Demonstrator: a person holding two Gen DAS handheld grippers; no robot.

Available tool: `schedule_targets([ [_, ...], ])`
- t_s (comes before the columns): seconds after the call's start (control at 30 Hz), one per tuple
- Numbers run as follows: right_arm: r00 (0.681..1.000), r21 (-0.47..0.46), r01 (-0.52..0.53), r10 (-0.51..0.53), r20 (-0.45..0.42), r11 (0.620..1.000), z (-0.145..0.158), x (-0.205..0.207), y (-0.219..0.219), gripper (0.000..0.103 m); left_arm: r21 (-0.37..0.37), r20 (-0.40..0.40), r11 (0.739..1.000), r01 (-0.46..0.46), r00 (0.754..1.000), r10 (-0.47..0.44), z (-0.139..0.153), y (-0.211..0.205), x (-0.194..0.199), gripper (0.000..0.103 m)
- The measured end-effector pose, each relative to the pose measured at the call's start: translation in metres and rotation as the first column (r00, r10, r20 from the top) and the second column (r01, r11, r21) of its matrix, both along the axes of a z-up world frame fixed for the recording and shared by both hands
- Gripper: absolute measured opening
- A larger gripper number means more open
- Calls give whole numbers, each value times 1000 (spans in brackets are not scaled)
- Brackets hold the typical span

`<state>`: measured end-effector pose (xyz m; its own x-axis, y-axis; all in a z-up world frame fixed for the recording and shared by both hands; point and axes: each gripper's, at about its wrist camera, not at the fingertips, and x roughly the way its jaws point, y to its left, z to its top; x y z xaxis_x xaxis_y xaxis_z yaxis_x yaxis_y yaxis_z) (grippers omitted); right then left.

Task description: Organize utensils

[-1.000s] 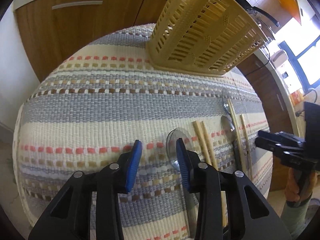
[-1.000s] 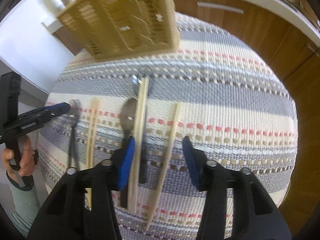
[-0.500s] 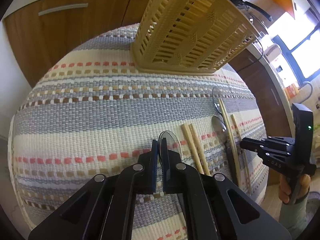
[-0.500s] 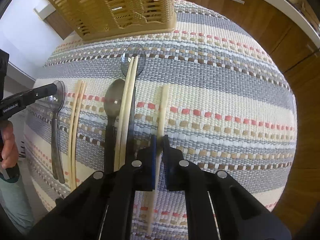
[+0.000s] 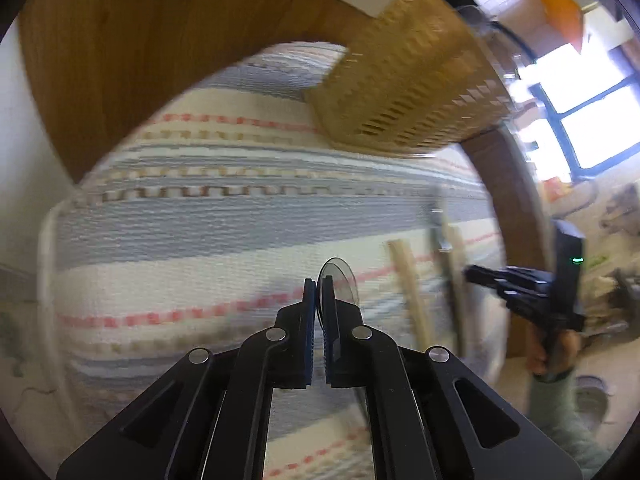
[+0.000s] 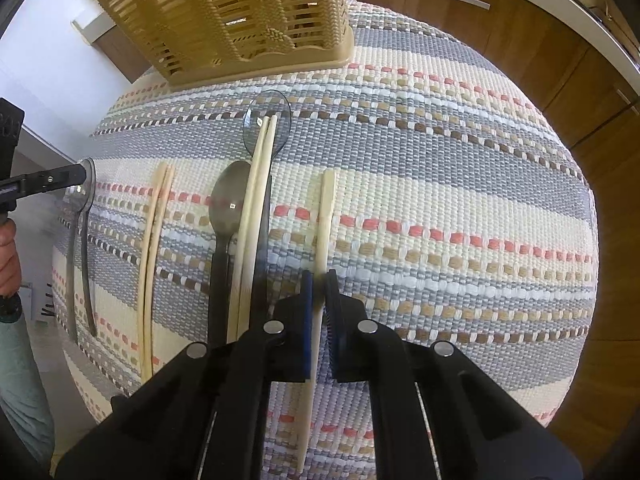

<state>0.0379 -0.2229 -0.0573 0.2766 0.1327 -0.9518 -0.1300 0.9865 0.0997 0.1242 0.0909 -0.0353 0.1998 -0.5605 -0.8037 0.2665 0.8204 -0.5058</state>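
My left gripper (image 5: 319, 286) is shut on a clear grey plastic spoon (image 5: 340, 280), its bowl sticking up past the fingertips; in the right wrist view (image 6: 82, 178) the spoon hangs lifted at the mat's left edge. My right gripper (image 6: 318, 276) is shut on a single pale chopstick (image 6: 325, 216) that lies lengthwise on the striped mat (image 6: 440, 184). A chopstick pair (image 6: 154, 240), a dark spoon (image 6: 224, 216), another chopstick pair (image 6: 256, 184) and a clear spoon (image 6: 276, 108) lie to its left. A tan slotted basket (image 6: 240, 20) stands at the far edge.
Wooden cabinet doors (image 6: 520, 32) stand behind and right of the mat. The basket also shows, blurred, in the left wrist view (image 5: 412, 88), with a bright window (image 5: 580, 104) at the right.
Both grippers closed: the left on the clear spoon, the right on the single chopstick. The left gripper has since lifted and swung, blurring its view.
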Motion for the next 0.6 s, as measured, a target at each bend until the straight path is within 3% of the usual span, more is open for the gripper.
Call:
schedule_targets([
  [0.07, 1000, 1, 1, -1, 1, 1000, 0, 0, 0, 5, 26, -11, 1000, 14, 1000, -13, -4, 2, -1, 1],
  [0.23, 1000, 1, 1, -1, 1, 1000, 1, 0, 0, 5, -13, -29, 997, 78, 996, -79, -5, 11, -4, 1],
  [0.33, 1000, 2, 1, -1, 3, 1000, 0, 0, 0, 5, 42, -37, 995, 85, 996, -84, -10, 15, -3, 2],
  [0.47, 1000, 7, 6, -6, 4, 1000, 1, 0, -1, 5, 49, -42, 994, 98, 994, -96, -12, 25, -7, 4],
  [0.6, 1000, 0, 4, -4, 7, 1000, 2, 0, -1, 5, 158, -4, 986, 53, 999, -53, -6, 35, -12, 7],
])
